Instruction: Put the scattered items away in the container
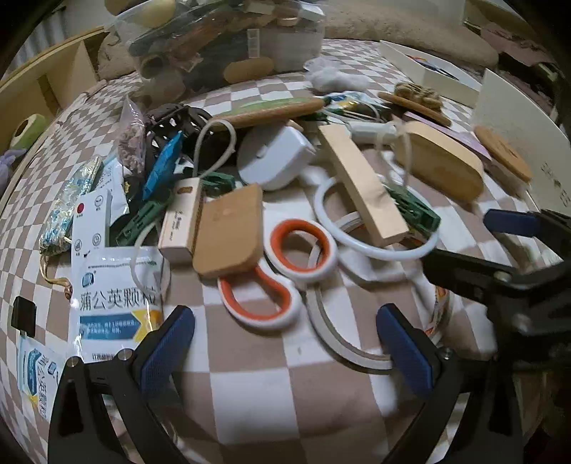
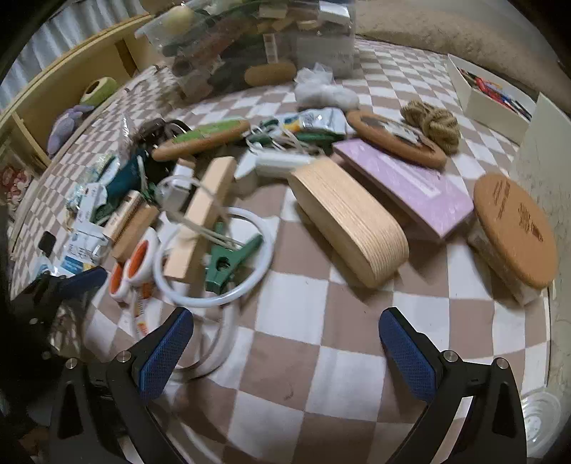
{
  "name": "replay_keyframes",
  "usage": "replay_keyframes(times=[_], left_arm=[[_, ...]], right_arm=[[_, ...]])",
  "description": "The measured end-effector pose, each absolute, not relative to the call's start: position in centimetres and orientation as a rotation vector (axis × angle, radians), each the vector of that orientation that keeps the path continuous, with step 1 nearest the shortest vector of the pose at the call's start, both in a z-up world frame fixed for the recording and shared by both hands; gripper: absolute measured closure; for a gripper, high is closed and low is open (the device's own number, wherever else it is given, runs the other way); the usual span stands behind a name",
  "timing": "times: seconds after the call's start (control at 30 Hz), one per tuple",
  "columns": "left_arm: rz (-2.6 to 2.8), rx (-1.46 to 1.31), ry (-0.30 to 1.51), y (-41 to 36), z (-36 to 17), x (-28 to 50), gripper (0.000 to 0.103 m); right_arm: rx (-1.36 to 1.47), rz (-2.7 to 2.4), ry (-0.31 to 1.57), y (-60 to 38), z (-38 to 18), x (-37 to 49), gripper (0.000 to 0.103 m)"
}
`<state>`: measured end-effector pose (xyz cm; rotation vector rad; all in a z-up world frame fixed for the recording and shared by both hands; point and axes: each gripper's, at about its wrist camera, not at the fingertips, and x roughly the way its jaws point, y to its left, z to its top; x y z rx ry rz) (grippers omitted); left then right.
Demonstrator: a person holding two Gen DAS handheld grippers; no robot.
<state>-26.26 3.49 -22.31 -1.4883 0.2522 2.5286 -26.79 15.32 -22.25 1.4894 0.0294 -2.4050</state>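
— Fingers of the left gripper (image 1: 285, 351) are held wide apart, with nothing gripped; what is seen just beyond them?

— Orange-and-white scissors (image 1: 282, 264) are seen ahead, with a white ring (image 1: 371, 246) past the right finger.

— And the right gripper (image 2: 285, 351)?

— Spread open and empty too. A wooden oval box (image 2: 349, 217) is found ahead; the clear container (image 2: 257, 43), already filled, is seen farthest off.

Blades of the scissors (image 1: 282, 264) hidden under the wooden block (image 1: 230, 232); clear container (image 1: 221, 32) cut off at top edge; clothespin (image 2: 228, 262) blurred.
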Motion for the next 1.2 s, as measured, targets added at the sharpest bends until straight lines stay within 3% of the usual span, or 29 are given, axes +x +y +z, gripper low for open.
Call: replay_keyframes(times=[0.4,1.2], left_arm=[[2.472,-1.449,0.261,4.1,-22.1,-22.1,0.000],[2.413,-1.377,0.197,3.9,-21.0,-17.6,0.000]], right_arm=[[1.465,-2.409,0.229,15.5,-22.7,-23.2,0.000],[1.471,-2.238,0.148,17.9,-21.2,-20.4,0.000]])
